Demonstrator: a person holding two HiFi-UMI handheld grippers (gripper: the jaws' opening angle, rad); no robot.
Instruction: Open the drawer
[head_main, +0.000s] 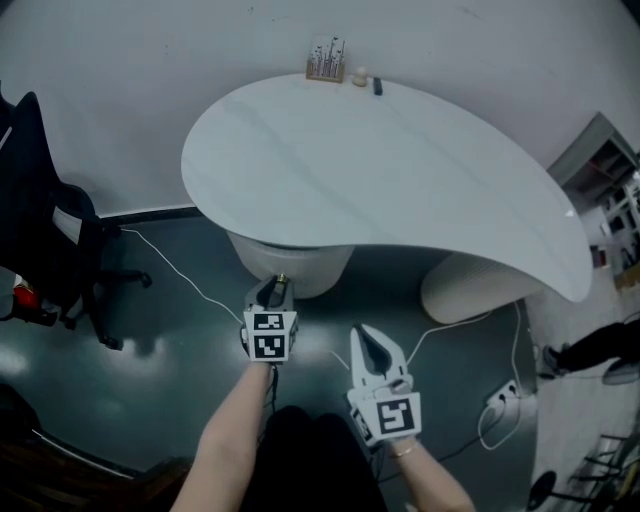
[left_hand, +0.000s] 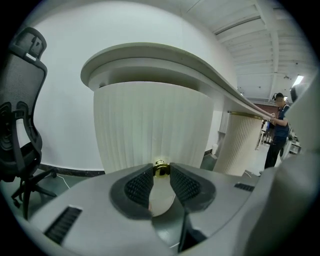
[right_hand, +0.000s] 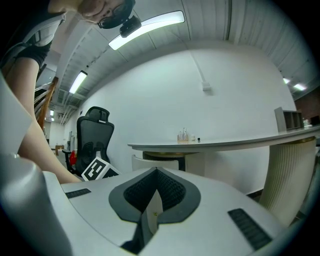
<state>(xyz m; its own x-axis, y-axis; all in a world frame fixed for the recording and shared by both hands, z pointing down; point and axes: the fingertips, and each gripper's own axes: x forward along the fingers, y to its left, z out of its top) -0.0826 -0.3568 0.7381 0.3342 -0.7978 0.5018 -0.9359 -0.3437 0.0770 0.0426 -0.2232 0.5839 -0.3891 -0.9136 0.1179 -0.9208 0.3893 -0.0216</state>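
A white ribbed pedestal (left_hand: 150, 125) stands under the left end of the curved white table (head_main: 380, 180). On its front sits a small brass drawer knob (left_hand: 160, 168), which also shows in the head view as the knob (head_main: 281, 279) just ahead of the marker cube. My left gripper (left_hand: 160, 171) points slightly down at the pedestal, and its dark ribbed pads touch the knob on both sides. My right gripper (head_main: 372, 345) hangs to the right over the floor, apart from the pedestal. Its jaws meet at the tips (right_hand: 156, 172) with nothing between them.
A second ribbed pedestal (head_main: 465, 285) stands to the right under the table. A black office chair (head_main: 45, 230) is at the left. White cables (head_main: 180, 275) and a power strip (head_main: 500, 400) lie on the dark floor. A person (left_hand: 277, 130) stands far right.
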